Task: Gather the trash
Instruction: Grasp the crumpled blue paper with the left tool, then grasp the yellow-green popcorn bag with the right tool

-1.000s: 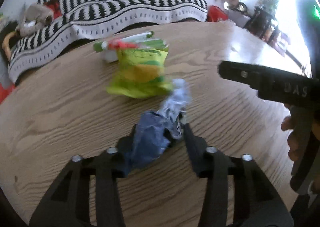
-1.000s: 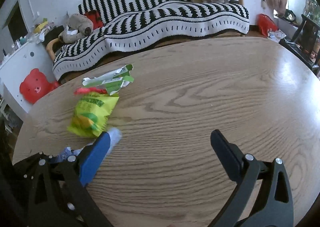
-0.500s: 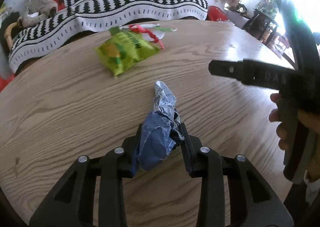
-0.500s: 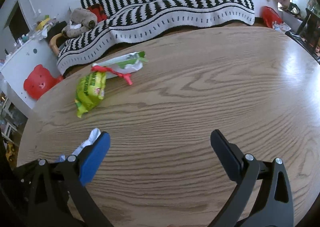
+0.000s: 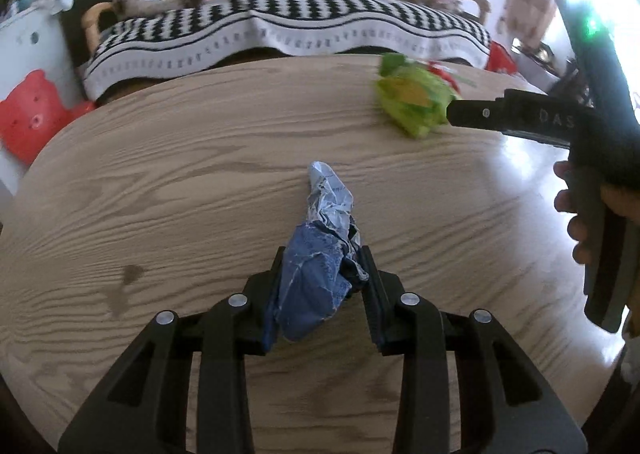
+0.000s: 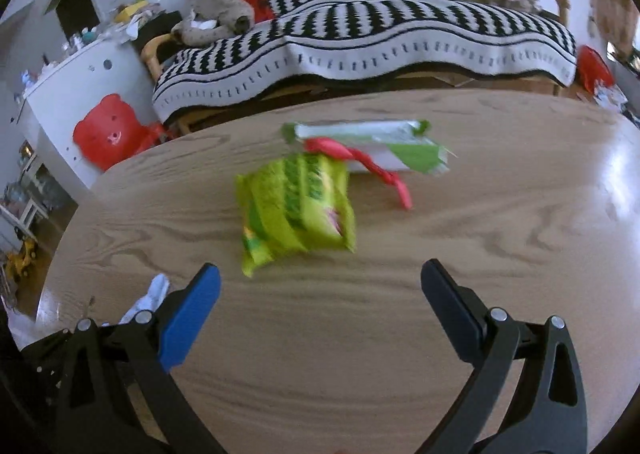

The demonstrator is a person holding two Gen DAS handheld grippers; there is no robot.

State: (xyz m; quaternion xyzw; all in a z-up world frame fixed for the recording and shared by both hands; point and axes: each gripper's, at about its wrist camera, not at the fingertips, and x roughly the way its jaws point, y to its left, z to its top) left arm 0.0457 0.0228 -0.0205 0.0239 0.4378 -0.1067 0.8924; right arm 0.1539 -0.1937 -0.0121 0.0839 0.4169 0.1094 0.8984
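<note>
In the left wrist view, near the bottom centre, the left gripper [image 5: 322,286] has its fingers clamped on a crumpled blue wrapper [image 5: 316,286], whose silvery twisted end sticks out ahead over the wooden table [image 5: 160,181]. Far and to the right lies the green snack bag [image 5: 414,103], partly blurred, near the table's far edge. At the right edge a hand [image 5: 580,221] holds the other tool's handle, its black bar crossing just in front of the bag.

In the right wrist view, the right gripper [image 6: 320,294] has its fingers wide apart with nothing between them, pointing at the green snack bag [image 6: 298,213], which lies just ahead on the table [image 6: 520,221]. Beyond it sit a white and green wrapper [image 6: 368,141] and a red strip [image 6: 360,161] draped over it, touching the bag's far edge. A bit of the blue wrapper's pale end [image 6: 154,292] shows near left.

One piece is picked up, I judge, and the bag is next: the open fingers need to advance, straddle the bag's near edge and close, without dragging the red strip along
</note>
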